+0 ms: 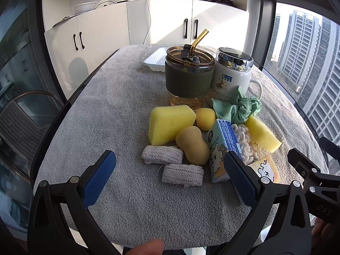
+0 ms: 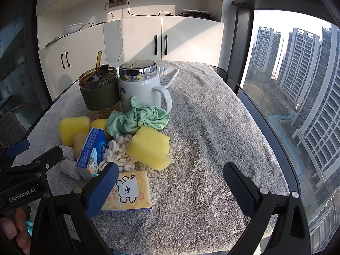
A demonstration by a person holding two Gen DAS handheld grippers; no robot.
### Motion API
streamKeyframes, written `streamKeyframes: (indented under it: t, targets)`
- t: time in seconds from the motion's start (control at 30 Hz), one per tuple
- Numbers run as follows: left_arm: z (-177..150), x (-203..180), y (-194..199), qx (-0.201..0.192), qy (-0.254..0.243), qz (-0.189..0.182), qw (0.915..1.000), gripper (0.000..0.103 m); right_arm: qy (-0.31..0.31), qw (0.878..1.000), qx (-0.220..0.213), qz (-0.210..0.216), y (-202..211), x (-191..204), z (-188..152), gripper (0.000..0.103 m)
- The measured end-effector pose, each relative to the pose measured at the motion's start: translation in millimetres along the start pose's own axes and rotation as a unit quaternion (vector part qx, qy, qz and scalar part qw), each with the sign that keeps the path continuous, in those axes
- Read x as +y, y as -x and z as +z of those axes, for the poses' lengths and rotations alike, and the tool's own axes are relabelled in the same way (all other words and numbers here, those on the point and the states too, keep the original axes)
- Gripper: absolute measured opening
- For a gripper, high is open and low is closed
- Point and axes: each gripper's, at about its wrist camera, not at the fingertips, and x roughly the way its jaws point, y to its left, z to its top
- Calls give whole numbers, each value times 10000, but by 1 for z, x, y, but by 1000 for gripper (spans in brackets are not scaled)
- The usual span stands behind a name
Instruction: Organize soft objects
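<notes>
Meanwhile both grippers hover over the towel-covered table (image 1: 119,110) with fingers spread wide, grasping nothing. Between the left gripper (image 1: 170,170) fingers, toward 12 o'clock, lie two rolled grey cloths (image 1: 162,154), a peanut-shaped sponge (image 1: 192,145) and a yellow sponge block (image 1: 170,123); a blue tissue pack (image 1: 221,146) touches its right finger (image 1: 240,180). From the right gripper (image 2: 170,182), a yellow tissue pack (image 2: 131,191) lies just beside the left finger (image 2: 102,189), with a second yellow sponge (image 2: 150,146), white looped cloth (image 2: 120,150) and green scrunchie (image 2: 140,116) at 11 o'clock. Behind stand a tumbler (image 2: 99,91) and mug (image 2: 140,85).
</notes>
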Motion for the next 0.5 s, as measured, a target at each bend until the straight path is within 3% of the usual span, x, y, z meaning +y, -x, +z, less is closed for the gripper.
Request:
streamKeyframes:
  t: [0.5]
  targets:
    - [-2,1,-1,10,13,-18,10000,103,1,10000,12,1,0,0,0,101]
